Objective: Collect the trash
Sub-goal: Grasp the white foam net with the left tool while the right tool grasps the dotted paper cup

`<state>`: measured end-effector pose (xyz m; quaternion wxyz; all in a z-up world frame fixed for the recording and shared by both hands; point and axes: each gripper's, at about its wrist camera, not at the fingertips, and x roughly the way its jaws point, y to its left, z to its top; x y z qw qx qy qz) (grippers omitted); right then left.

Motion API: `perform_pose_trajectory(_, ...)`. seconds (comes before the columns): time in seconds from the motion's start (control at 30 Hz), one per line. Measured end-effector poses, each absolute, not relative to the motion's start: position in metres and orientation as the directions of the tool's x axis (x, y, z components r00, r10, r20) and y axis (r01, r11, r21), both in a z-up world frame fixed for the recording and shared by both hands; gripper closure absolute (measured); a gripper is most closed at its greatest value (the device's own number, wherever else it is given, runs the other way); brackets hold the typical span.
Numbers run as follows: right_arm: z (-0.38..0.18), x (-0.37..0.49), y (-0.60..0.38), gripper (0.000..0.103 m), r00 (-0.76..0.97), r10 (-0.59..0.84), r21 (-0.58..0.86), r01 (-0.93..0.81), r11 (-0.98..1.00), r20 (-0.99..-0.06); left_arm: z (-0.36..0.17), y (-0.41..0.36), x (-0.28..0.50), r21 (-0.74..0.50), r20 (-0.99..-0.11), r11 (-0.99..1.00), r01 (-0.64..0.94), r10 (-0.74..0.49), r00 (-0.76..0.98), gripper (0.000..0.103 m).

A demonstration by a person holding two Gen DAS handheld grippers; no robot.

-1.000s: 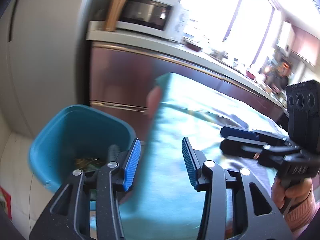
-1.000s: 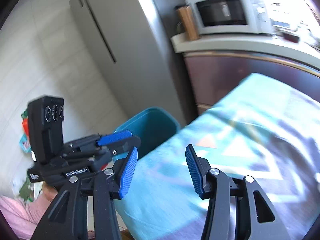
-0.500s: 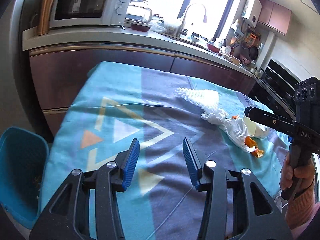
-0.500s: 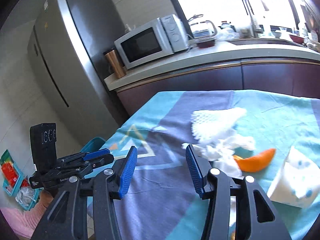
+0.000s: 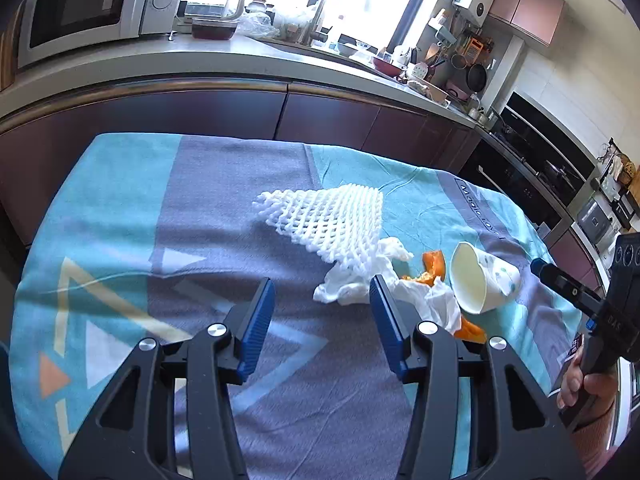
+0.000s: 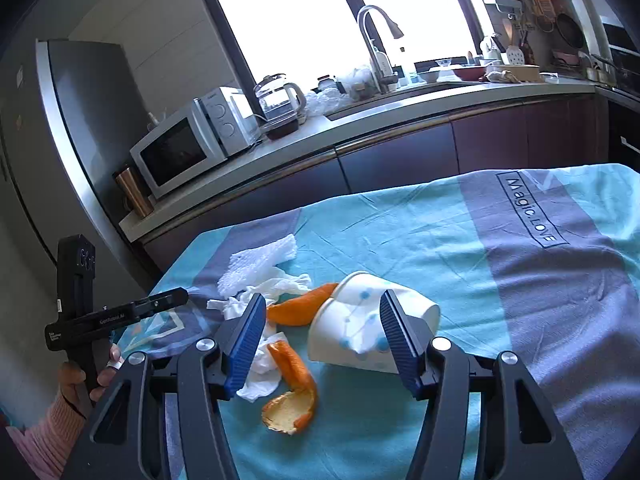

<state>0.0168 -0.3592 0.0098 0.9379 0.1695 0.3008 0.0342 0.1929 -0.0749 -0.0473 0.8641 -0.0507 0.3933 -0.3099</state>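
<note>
Both grippers hang over the table w/ the teal-and-grey cloth (image 5: pixel 120 208), nothing in either. The left gripper (image 5: pixel 322 322) has its jaws apart and has just been opening wider; only bare cloth shows between them. The right gripper (image 6: pixel 322 338) is also apart and has just been opening, and the paper cup (image 6: pixel 372 324) sits in line w/ that gap, lying on its side, mouth toward the person. The pads don't look to be pressing on it yet.

The trash is bunched mid-table: white foam net (image 5: pixel 332 216) farthest back, crumpled tissue (image 5: pixel 360 280) touching its near corner, orange peel (image 6: pixel 292 392) in pieces beside the tissue, cup just right of that. No bin shows in either view.

My guess is the step in hand is a two-handed pick: right on the cup, left on the tissue or net.

To do it well:
- Right: close across the cup's wall near the rim, gently; thin paper will likely crush or squirt out if squeezed hard.
- Keep the jaw tip clear of the peel touching the cup's rim, or it'll probably get dragged along.
- Left: shift right, go down into the tissue's thick part, not the edge. Don't pinch the cloth.
- Net and tissue overlap, so lifting one may drag the other; lift slowly.
</note>
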Motion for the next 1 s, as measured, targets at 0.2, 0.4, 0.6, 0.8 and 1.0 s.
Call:
perform_pose_trajectory(0.2, 0.0, 0.013, -0.378, 0.045, 0.812, 0.147, 0.353, 0.077, 0.932, -0.565, -0.06, -0.106, 0.223, -0.388, -0.685, 0.784, 0.485, -0.597, 0.416, 0.053)
perform_pose_trajectory(0.4, -0.008, 0.014, -0.386, 0.041, 0.806, 0.149, 0.374, 0.094, 0.923, -0.572, -0.08, -0.118, 0.243, -0.476, -0.7, 0.757, 0.447, -0.634, 0.328, 0.048)
perform_pose_trajectory(0.6, -0.018, 0.021, -0.39, 0.038, 0.791, 0.186, 0.417, 0.095, 0.904, -0.583, -0.095, -0.125, 0.263, -0.57, -0.675, 0.717, 0.401, -0.687, 0.268, 0.049)
perform_pose_trajectory(0.8, -0.027, 0.031, -0.384, 0.033, 0.775, 0.204, 0.433, 0.099, 0.896, -0.599, -0.103, -0.123, 0.271, -0.609, -0.658, 0.699, 0.375, -0.709, 0.254, 0.082)
perform_pose_trajectory(1.0, -0.033, 0.033, -0.385, 0.052, 0.769, 0.199, 0.447, 0.124, 0.886, -0.608, -0.095, -0.118, 0.259, -0.58, -0.646, 0.706, 0.406, -0.703, 0.298, 0.09)
